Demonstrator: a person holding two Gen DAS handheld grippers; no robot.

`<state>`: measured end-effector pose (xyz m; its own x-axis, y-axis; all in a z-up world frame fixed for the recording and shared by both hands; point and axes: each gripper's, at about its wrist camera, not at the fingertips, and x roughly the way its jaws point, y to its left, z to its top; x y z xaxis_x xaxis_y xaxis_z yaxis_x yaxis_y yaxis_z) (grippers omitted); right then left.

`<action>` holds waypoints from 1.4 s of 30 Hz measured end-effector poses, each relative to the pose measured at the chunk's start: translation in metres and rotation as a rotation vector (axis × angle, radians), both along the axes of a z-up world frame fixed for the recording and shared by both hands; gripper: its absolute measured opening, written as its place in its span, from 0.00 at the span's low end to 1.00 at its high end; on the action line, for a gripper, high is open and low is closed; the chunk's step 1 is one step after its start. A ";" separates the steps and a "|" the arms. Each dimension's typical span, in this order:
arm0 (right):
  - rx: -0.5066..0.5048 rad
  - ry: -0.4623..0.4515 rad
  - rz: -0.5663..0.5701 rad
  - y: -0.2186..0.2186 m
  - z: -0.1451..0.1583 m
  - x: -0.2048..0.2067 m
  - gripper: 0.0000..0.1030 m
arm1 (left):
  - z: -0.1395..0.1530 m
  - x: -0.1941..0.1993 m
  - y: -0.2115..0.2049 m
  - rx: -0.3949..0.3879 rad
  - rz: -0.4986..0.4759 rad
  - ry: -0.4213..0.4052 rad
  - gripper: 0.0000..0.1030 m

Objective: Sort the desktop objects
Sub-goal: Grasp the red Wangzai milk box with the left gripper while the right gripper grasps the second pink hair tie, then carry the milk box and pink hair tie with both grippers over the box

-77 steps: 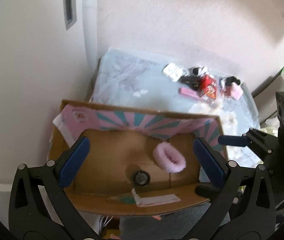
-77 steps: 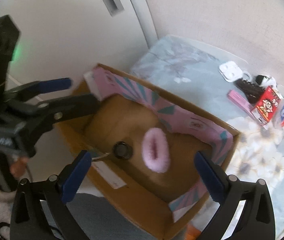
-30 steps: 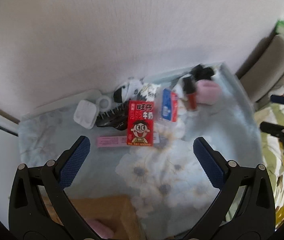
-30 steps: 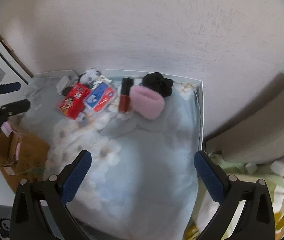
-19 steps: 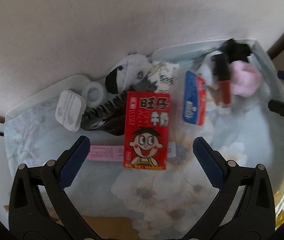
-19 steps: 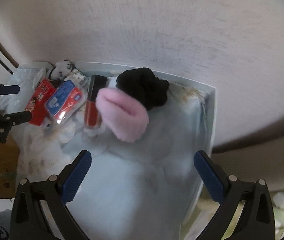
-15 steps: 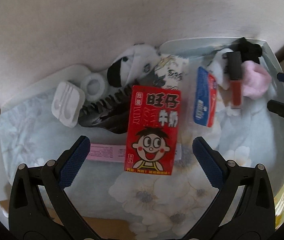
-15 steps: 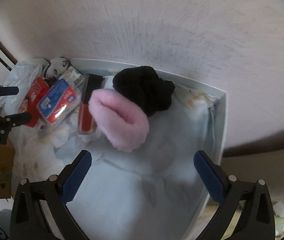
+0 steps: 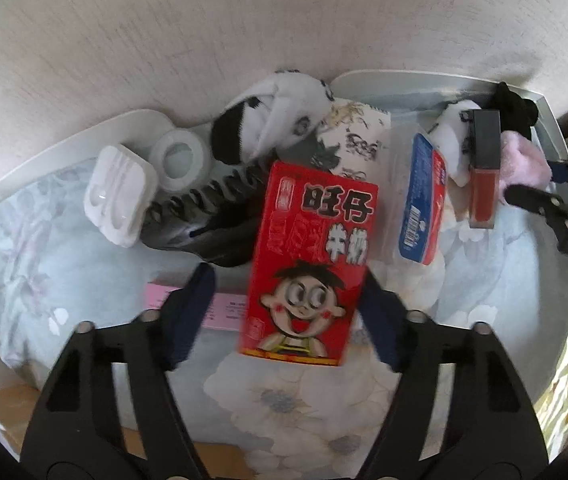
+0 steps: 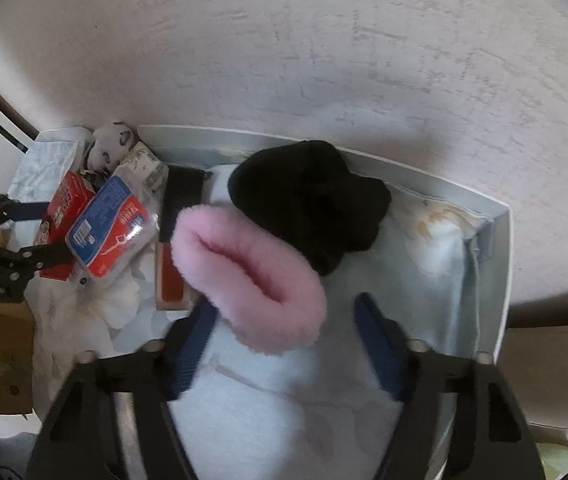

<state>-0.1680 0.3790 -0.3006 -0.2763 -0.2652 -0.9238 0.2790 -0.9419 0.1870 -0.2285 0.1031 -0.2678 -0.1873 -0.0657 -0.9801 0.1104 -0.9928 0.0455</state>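
Both tongs have narrowed from wide open within half a second, the left gripper (image 9: 288, 300) half-closed around the red cartoon-face milk carton (image 9: 311, 261) mid-desk, the right gripper (image 10: 284, 344) closing on the fluffy pink scrunchie (image 10: 249, 276) near the desk's far right corner, so two pickups look imminent.

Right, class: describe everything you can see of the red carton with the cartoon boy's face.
The red carton is a flat rectangular box, seemingly printed card, with white Chinese characters above a wide-eyed, grinning cartoon boy. It lies face up on the floral cloth, slightly tilted, overlapping a pink strip and a black hair claw. The left gripper brackets its lower half, jaws open on either side.
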 end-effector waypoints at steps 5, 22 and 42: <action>-0.039 0.014 -0.002 -0.001 0.004 0.010 0.28 | 0.003 0.008 0.006 0.001 -0.010 0.015 0.51; -0.067 0.096 -0.065 0.006 0.054 0.035 0.26 | 0.066 0.034 0.030 0.051 -0.077 0.105 0.51; -0.053 0.214 -0.009 -0.051 0.157 0.084 0.26 | 0.182 0.116 -0.003 0.112 -0.111 0.260 0.51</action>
